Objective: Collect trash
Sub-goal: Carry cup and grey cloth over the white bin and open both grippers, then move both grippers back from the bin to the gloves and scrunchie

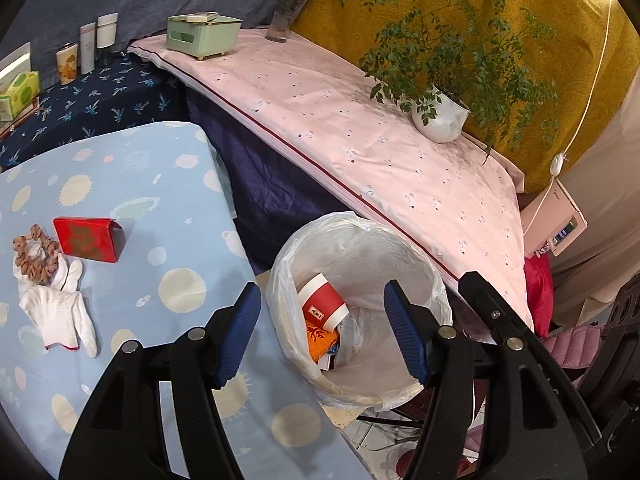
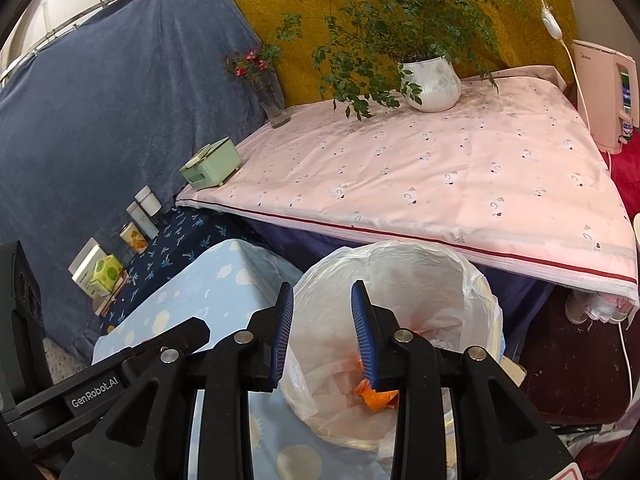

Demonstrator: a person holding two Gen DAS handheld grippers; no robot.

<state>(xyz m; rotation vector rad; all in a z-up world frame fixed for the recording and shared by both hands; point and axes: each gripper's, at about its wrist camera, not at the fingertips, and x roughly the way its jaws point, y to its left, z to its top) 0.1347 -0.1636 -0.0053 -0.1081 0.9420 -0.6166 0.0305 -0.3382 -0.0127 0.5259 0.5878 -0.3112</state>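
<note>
Home room: potted plant [image 2: 434, 84], tissue box [image 1: 202, 36], lined bin [image 1: 360, 312].

My table cloth [image 1: 120, 168] is pale blue with cream suns; on it a red box [image 1: 90, 238], white glove [image 1: 60, 312], brown scrunchie [image 1: 34, 256]. My pads [image 1: 240, 336] are blue.

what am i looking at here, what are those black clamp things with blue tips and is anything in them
Those are two hand-held grabbers a person uses to collect trash; no robot arm. Each carries a fisheye camera looking along its jaws, so one picture comes from the left gripper and one from the right gripper. Both hover over a lined trash bin with open, empty jaws. Inside lie a red paper cup and an orange wrapper. On the blue table beside the bin remain a red box, a brown scrunchie and white gloves.
</note>
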